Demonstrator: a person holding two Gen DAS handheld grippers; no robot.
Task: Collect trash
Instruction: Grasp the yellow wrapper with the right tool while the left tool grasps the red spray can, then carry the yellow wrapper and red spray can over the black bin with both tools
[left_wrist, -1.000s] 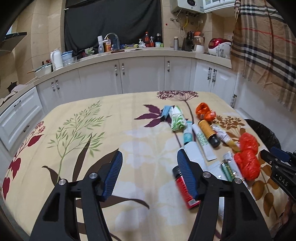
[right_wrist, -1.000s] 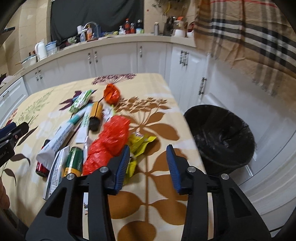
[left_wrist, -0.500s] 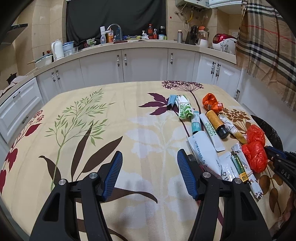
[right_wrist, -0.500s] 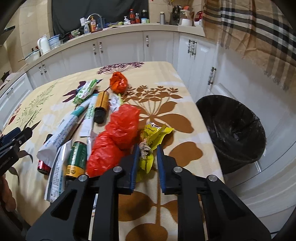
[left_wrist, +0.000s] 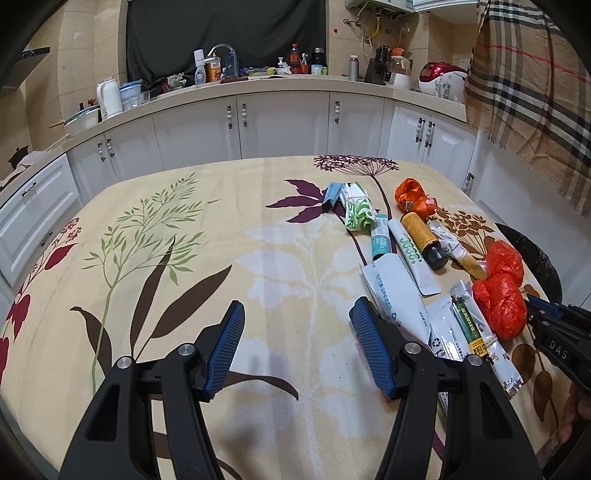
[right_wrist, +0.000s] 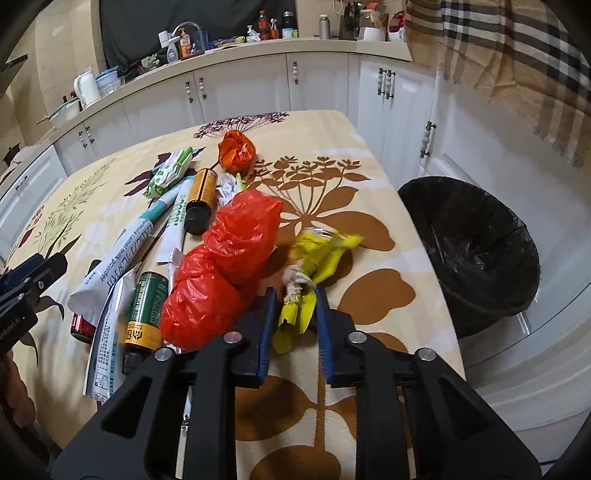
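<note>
So on my right the flowered tablecloth (right_wrist: 354, 155) runs out fast: the table edge is right there, and the black-lined round trash bin (right_wrist: 476, 251) sits on the floor just past it, lower than the tabletop, with a bare strip of cloth between the trash and that edge. The left half of the table is wide open, just printed leaves under my left gripper (left_wrist: 297, 347).

All the trash is bunched along the right side: a crumpled red plastic bag (right_wrist: 225, 266), a small orange crumpled bag (right_wrist: 236, 151) further back, an amber bottle with a black cap (right_wrist: 201, 199), a long white tube with blue print (right_wrist: 118, 254), a green-and-gold can (right_wrist: 146, 310) and a green-and-white packet (right_wrist: 170, 171). White cabinets and a cluttered counter wrap the room behind, and a plaid curtain (right_wrist: 509, 48) hangs on the right.

My right gripper (right_wrist: 293, 314) is low over the cloth, jaws closed in on the yellow crinkly wrapper (right_wrist: 314, 266), pinching its near end next to the red bag; its far end looks blurred. The left one hovers above the cloth, jaws wide apart, nothing between them.
</note>
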